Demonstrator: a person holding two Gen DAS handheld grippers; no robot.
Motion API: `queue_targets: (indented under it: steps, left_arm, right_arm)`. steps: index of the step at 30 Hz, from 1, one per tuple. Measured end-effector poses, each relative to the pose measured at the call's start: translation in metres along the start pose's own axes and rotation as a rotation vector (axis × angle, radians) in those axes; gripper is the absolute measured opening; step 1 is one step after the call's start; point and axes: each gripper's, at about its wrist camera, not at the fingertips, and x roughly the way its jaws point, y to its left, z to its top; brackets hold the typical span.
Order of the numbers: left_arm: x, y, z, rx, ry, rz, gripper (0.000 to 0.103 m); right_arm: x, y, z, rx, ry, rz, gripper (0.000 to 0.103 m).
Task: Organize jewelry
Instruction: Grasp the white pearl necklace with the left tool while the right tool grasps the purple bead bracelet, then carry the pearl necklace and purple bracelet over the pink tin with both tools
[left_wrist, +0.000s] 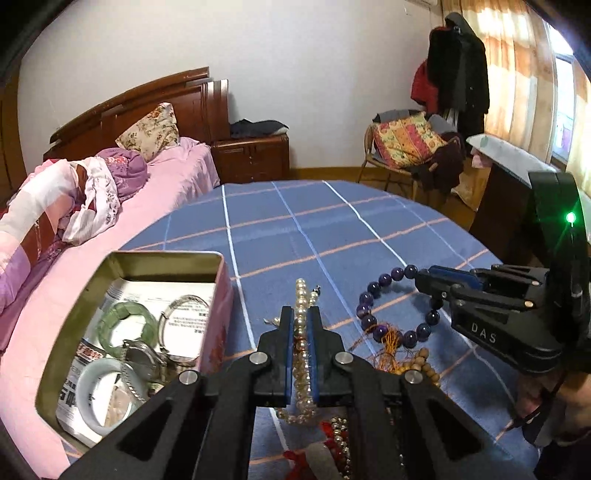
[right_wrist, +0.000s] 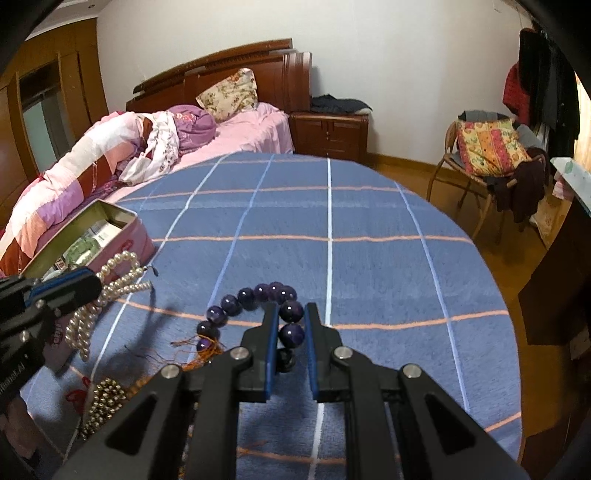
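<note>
Nearest the left wrist camera, the left gripper (left_wrist: 301, 325) was clenched on a strand of cream pearl beads (left_wrist: 303, 354), the blue pads pressing the doubled strand from both sides. The strand ran up past the fingertips and trailed down behind them, where loose loops lay on the blue checked tablecloth (left_wrist: 332, 229). Just to the left stood the open pink rectangular tin (left_wrist: 218, 314), already holding a pale green bangle (left_wrist: 127, 321), a silver bangle (left_wrist: 184, 325), a white bangle (left_wrist: 99, 395) and a metal wristwatch (left_wrist: 142, 360).

The right gripper (right_wrist: 291, 323) was closed on a bracelet of large dark purple round beads (right_wrist: 258, 295), gripping one or two beads on its near side. The rest of the ring rested on the cloth, with an orange tassel (right_wrist: 207, 350) beside it.

Handling judgement: the pearl strand was limp and light, and it would swing and snag when raised. Hold was best taken across bunched loops, as shown, rather than on a single line. The purple beads were hard, smooth and rounded, so likely to slip between flat pads. Hold was best taken squarely across one bead.

A small heap of brass-coloured beads (right_wrist: 107, 398) and tan wooden beads (left_wrist: 421, 363) remained on the cloth, still unsorted.
</note>
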Motion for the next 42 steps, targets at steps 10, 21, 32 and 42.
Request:
queue_targets:
  steps: [10, 21, 32, 42]
  left_arm:
    - [-0.017, 0.015, 0.005, -0.044, -0.053, 0.004, 0.005]
    - [-0.032, 0.024, 0.013, -0.068, -0.099, 0.008, 0.005]
    - [-0.046, 0.035, 0.017, -0.081, -0.135, 0.016, 0.005]
    - [-0.059, 0.058, 0.023, -0.105, -0.16, 0.049, 0.005]
  right_arm:
    - [-0.015, 0.009, 0.015, -0.017, -0.055, 0.022, 0.016]
    - [-0.036, 0.02, 0.029, -0.032, -0.122, 0.035, 0.016]
    - [-0.049, 0.036, 0.041, -0.075, -0.155, 0.054, 0.015]
    - [-0.064, 0.061, 0.059, -0.137, -0.206, 0.087, 0.003]
